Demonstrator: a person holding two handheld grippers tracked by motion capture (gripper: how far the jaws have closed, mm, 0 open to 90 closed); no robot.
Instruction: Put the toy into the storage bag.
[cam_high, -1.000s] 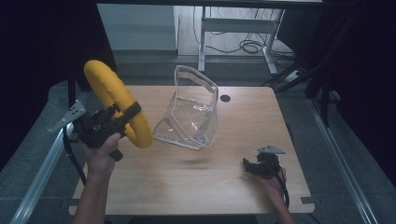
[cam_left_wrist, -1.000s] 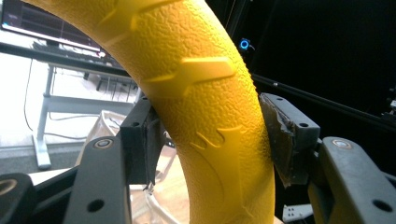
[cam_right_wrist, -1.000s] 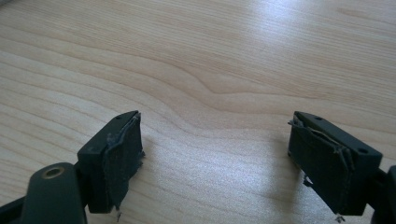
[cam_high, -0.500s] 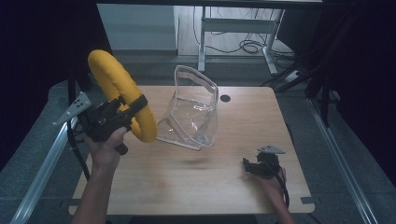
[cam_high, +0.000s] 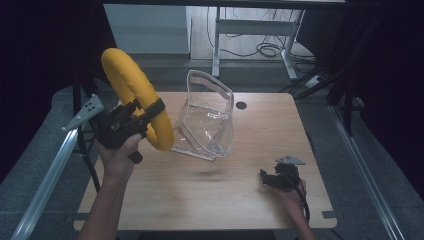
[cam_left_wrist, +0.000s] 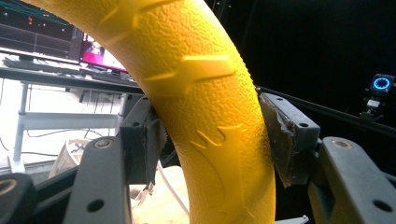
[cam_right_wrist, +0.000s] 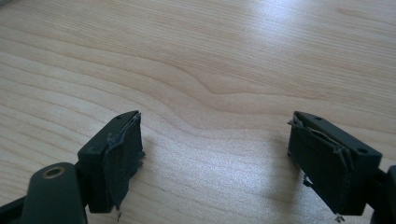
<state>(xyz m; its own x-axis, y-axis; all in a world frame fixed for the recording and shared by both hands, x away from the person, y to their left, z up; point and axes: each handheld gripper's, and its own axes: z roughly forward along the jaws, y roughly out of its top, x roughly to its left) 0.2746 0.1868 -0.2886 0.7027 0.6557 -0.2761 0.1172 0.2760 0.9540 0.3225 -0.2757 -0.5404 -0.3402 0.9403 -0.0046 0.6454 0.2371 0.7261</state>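
Left tongs (cam_left_wrist: 210, 154) clamped on yellow ring (cam_left_wrist: 205, 107), embossed texture close-up; high view adds clear bag (cam_high: 207, 120); right tongs (cam_right_wrist: 233, 163) apart.

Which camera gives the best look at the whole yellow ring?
The high view: it shows the yellow ring nearly whole, held up by the left tongs beside the clear bag. The left gripper view gives a close stretch of its textured rim clamped between the pads. The right gripper view looks at bare table.

obstacle: clear bag (cam_high: 207, 120) upright mid-table | free: bare wood (cam_high: 200, 195) in front, right side
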